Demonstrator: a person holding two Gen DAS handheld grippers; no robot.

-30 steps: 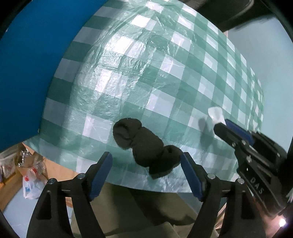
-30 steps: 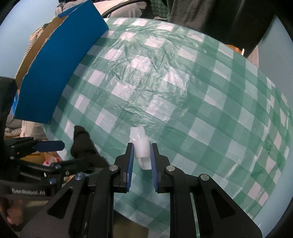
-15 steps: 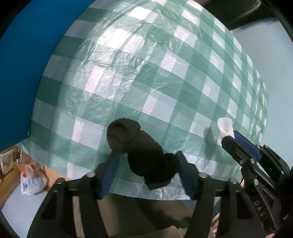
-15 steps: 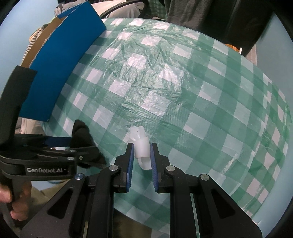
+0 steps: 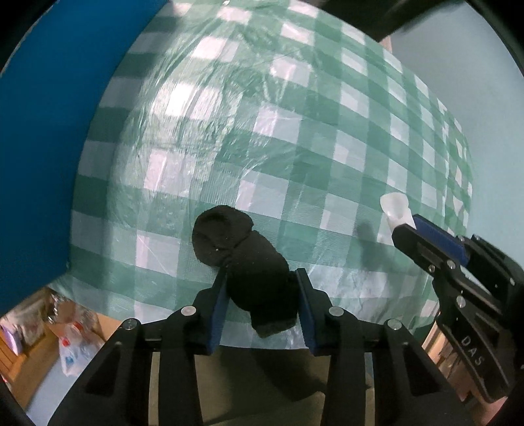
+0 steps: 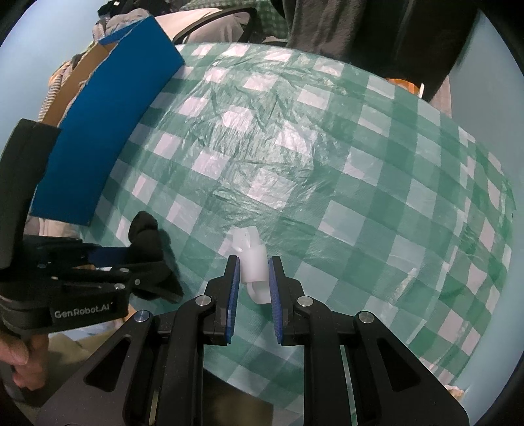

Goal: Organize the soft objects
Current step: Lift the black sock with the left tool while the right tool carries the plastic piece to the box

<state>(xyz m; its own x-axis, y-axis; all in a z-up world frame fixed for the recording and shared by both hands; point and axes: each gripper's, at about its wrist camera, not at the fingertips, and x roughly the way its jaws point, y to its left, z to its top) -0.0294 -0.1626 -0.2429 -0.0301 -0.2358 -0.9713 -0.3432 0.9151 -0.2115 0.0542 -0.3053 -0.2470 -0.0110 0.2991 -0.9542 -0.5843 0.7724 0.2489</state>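
At the lower centre of the left wrist view, the left gripper (image 5: 262,295) has just been closing and its blue pads now press the sides of a black rolled fabric bundle (image 5: 244,259) lying near the front edge of the green-and-white checked plastic tablecloth (image 5: 278,131), probably to lift it. In the lower middle of the right wrist view, the right gripper (image 6: 253,281) is clamped on a small white plastic clip-like piece (image 6: 250,259), presumably kept ready for fastening. A blue cardboard box (image 6: 108,131) stands at upper left.

You are in a lived-in home room: a green checked plastic tablecloth (image 6: 327,170), clothes heaped beyond the far left edge (image 6: 108,26), plastic bags (image 5: 77,347) on the floor (near left).
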